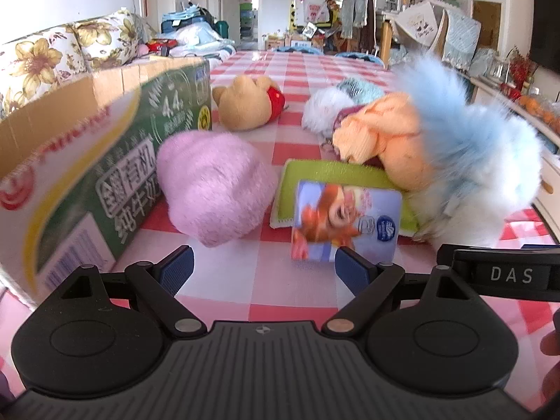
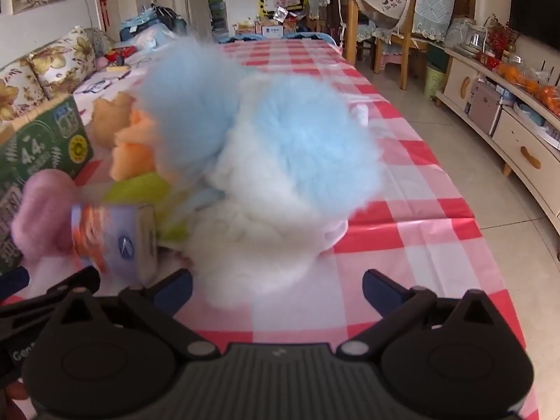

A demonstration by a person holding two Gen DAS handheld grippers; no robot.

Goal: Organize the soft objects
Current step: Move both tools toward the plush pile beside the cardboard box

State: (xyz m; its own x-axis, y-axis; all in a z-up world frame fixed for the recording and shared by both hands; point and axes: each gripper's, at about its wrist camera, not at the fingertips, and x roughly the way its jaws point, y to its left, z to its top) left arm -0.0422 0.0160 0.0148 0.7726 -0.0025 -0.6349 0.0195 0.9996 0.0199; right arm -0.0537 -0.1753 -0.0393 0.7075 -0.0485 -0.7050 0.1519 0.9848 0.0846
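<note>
Spread wide and empty, left gripper (image 1: 264,267) and right gripper (image 2: 276,288), both tilted down over the checked tablecloth (image 2: 402,210). Just ahead, tissue pack (image 1: 346,224) on green pad (image 1: 329,175), pink plush (image 1: 213,185), blue-white fluffy toy (image 2: 273,161). Beyond, bear plush (image 1: 248,105); alongside at left, open carton (image 1: 105,161). Likely pre-grasp; next, closing on one toy for the carton.

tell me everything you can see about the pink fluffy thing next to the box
The pink plush is a rounded, lumpy mound of pale pink fuzzy fabric; no face or limbs show, and motion blur softens it. It lies on the red-and-white checked tablecloth, close against the green printed side of the cardboard box; whether they touch is unclear. A green pad lies just beside it, apart. In the right wrist view a small carton partly hides it. Neither gripper touches it.
</note>
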